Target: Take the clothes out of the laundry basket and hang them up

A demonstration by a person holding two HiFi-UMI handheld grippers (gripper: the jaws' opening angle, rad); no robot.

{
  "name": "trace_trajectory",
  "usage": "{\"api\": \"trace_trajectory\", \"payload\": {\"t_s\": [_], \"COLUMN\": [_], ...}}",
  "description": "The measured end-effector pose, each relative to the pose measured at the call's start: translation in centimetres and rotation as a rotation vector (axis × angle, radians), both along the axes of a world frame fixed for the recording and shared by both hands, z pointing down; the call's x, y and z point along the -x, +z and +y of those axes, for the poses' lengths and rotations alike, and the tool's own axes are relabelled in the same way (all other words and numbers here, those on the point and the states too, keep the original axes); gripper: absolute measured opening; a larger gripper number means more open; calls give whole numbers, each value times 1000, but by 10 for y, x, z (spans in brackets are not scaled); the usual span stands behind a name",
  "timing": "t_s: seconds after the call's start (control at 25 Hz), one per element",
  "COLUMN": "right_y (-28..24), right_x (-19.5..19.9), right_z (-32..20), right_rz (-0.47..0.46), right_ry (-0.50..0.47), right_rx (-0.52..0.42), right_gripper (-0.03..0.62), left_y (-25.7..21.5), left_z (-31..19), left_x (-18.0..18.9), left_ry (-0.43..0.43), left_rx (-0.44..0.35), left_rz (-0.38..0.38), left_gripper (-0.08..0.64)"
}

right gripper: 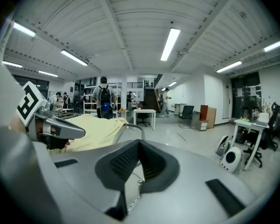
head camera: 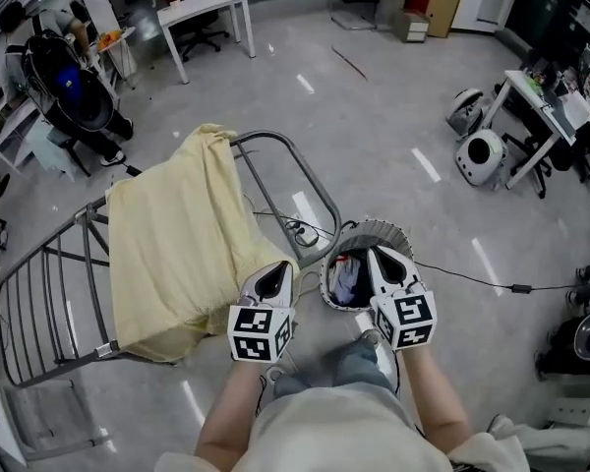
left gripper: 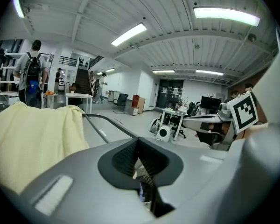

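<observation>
Jaws pressed shut on nothing, our left gripper [head camera: 273, 275] and right gripper [head camera: 383, 262] hover over the near rim of the laundry basket [head camera: 374, 227], poised, we judge, to reach the clothes [head camera: 346, 275] bunched inside. Beyond, a yellow sheet [head camera: 177, 244] drapes the drying rack [head camera: 305, 180], leaving its left rails bare for more.

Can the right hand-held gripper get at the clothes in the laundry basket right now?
Probably yes. The right hand-held gripper is right above the laundry basket, whose top is open, and the clothes lie uncovered inside. Its jaws are shut and empty, so they must open first.
</observation>
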State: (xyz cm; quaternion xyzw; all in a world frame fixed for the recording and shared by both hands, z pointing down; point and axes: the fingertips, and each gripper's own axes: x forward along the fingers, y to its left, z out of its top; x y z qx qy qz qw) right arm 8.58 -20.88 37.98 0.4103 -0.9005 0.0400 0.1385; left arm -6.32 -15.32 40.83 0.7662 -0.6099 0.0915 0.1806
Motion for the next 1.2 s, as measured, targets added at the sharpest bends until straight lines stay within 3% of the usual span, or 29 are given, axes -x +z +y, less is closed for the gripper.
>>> {"api": "trace_trajectory", "payload": {"t_s": [0.32,0.52,0.76,1.2], "right_y": [45,78,121,270], "right_x": [-96,-141,-175,-209], "right_z": [-37,-54,-75,-115], "right_rz": [6,14,39,62], "right_ry": [77,113,131,163], "right_rx": [62,96,144,275], "right_gripper": [2,2,2,2], "left_y": [56,112,190,381], "left_z": [-60,-88,-125,-168], "left_x": [-103,-148,-178,-204], "left_ry": [109,158,160,84], "left_rx": [68,148,248,422], "left_rz": [0,-14,-32,-43], "left_gripper": [12,12,12,12]}}
